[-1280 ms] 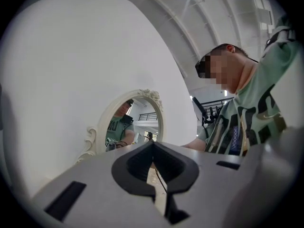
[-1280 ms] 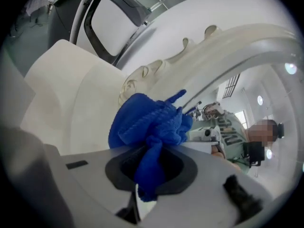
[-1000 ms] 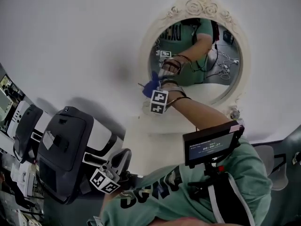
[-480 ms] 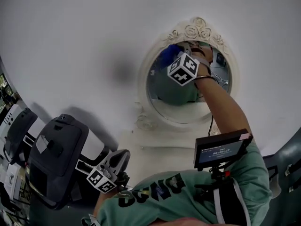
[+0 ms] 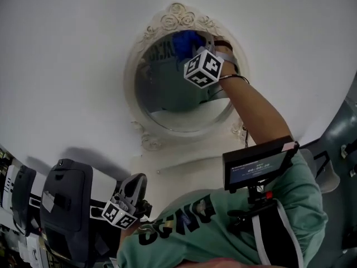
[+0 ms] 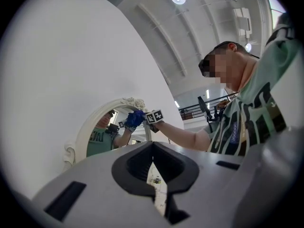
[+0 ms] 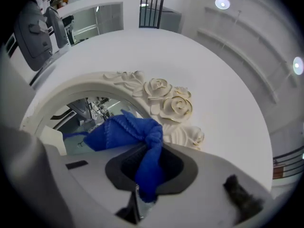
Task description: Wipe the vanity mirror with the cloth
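Note:
An oval vanity mirror (image 5: pixel 173 102) in a cream carved frame (image 5: pixel 177 15) with roses on top leans against the white wall. My right gripper (image 5: pixel 192 44) is shut on a bunched blue cloth (image 5: pixel 187 39) and presses it on the glass just under the top roses. In the right gripper view the cloth (image 7: pixel 126 131) spills out of the gripper (image 7: pixel 145 167) onto the glass (image 7: pixel 78 120) beside the roses (image 7: pixel 166 101). My left gripper (image 5: pixel 133 193) hangs low by my body, away from the mirror. Its jaws are shut on nothing (image 6: pixel 154 172). The left gripper view shows the cloth (image 6: pixel 135 118) from afar.
The mirror stands on a white tabletop (image 5: pixel 173 175). Black and white machines (image 5: pixel 64 205) stand at the lower left. A small screen (image 5: pixel 256 163) is mounted on my chest rig. A grey chair (image 5: pixel 341 128) is at the right edge.
My right gripper has carried the cloth from the mirror's lower left edge up to its top, under the roses. The left gripper has stayed low.

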Motion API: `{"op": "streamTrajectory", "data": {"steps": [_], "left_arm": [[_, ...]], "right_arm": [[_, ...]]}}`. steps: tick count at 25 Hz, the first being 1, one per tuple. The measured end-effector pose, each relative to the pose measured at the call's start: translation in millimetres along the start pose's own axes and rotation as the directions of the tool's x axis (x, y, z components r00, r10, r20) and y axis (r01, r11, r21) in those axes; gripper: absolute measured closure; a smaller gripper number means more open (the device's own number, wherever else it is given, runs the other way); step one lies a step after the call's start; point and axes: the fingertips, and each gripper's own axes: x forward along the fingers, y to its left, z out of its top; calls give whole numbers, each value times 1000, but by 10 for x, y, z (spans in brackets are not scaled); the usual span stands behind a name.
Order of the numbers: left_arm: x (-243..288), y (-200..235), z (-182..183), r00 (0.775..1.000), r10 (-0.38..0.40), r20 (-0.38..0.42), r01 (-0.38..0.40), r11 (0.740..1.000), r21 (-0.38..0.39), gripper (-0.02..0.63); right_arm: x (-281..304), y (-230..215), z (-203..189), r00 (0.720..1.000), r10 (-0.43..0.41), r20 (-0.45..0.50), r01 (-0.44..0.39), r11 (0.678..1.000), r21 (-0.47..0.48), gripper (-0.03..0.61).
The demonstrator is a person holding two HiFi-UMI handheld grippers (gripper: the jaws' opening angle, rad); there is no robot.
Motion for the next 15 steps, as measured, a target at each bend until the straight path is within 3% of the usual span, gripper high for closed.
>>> {"op": "streamTrajectory", "data": {"steps": [6, 9, 11, 15], "left_arm": [[255, -118, -47, 997, -80, -15, 80, 997, -12, 604], [380, -162, -98, 992, -120, -29, 119, 993, -18, 604], [444, -181, -160, 990, -134, -44, 133, 991, -21, 604], [584, -182, -329, 983, -162, -91, 158, 986, -42, 604]], "right_arm": [[-732, 258, -260, 985, 170, 24, -170, 985, 22, 529], [-1081, 560, -598, 954, 298, 4, -296, 945, 140, 529], [-1342, 759, -805, 921, 389, 22, -380, 882, 278, 529], [-1966, 1076, -1213, 878, 473, 80, -431, 704, 565, 528]]}}
